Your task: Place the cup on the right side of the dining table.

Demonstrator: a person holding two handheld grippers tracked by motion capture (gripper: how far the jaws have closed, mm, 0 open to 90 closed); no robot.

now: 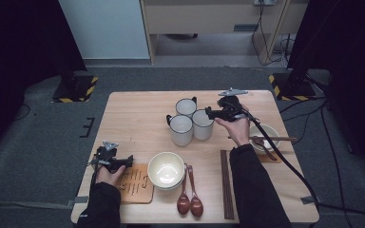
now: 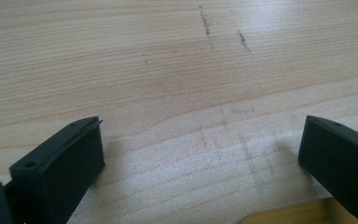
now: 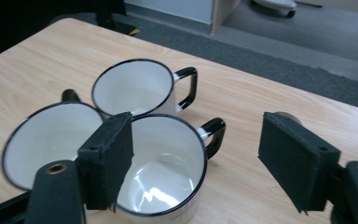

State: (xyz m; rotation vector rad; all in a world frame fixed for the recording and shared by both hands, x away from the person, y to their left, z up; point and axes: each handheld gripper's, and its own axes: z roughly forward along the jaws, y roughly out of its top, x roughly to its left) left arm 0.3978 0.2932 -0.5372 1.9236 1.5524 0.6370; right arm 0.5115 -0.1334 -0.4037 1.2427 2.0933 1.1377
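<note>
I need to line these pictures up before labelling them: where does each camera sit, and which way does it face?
High view: above the person's side, facing forward and down on the table; both forearms and the left gripper show.
Left gripper view: facing bare tabletop between open jaws.
Right gripper view: right gripper, jaws open, over three mugs.
Shared: the mugs also appear from above.

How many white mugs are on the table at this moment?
3, clustered at the table's far middle: the back mug, the front-left mug, and the right mug beneath the open right gripper. None appears hidden.
</note>
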